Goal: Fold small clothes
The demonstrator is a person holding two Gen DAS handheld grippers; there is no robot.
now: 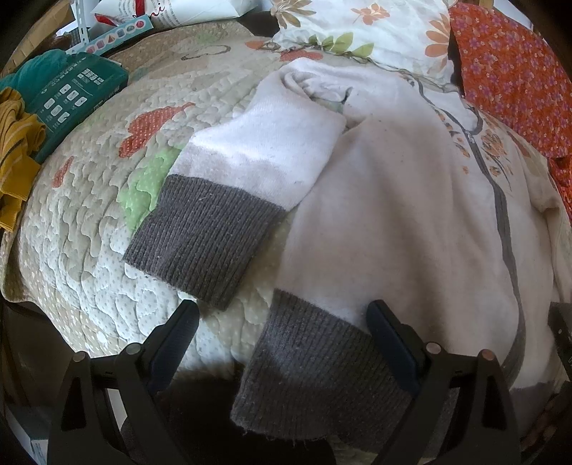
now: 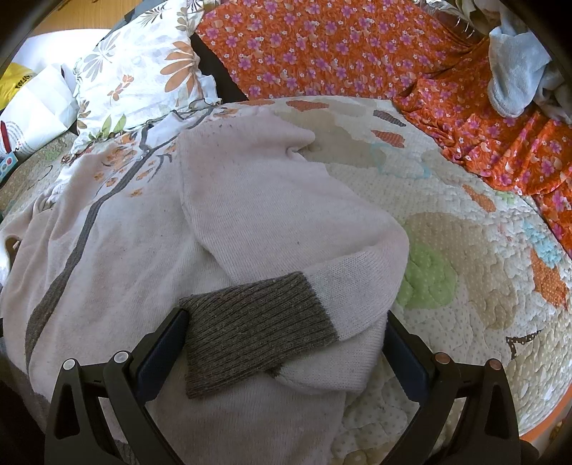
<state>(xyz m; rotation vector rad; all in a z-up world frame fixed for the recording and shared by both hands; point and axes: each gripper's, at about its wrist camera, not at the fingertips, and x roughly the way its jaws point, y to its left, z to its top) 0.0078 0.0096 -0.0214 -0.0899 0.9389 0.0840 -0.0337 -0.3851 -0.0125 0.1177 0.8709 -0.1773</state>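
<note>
A small cream knit sweater [image 1: 411, 214] with grey ribbed trim and an orange flower print lies flat on a quilted bedspread [image 1: 100, 229]. Its left sleeve [image 1: 257, 150] stretches out to the side and ends in a grey cuff [image 1: 200, 236]. The grey hem [image 1: 314, 375] hangs near the bed's front edge. My left gripper [image 1: 282, 322] is open just above the hem corner, holding nothing. In the right wrist view the right sleeve [image 2: 286, 229] is folded across the sweater body [image 2: 118, 257], its grey cuff [image 2: 250, 329] lying between the fingers of my open right gripper [image 2: 286, 329].
A floral pillow [image 1: 361, 32] and an orange flowered cloth [image 1: 514, 82] lie at the back. A teal box [image 1: 71, 96] and a mustard garment [image 1: 16, 161] sit at the left. Light blue cloth [image 2: 514, 71] lies at the far right. The quilt [image 2: 464, 257] extends right.
</note>
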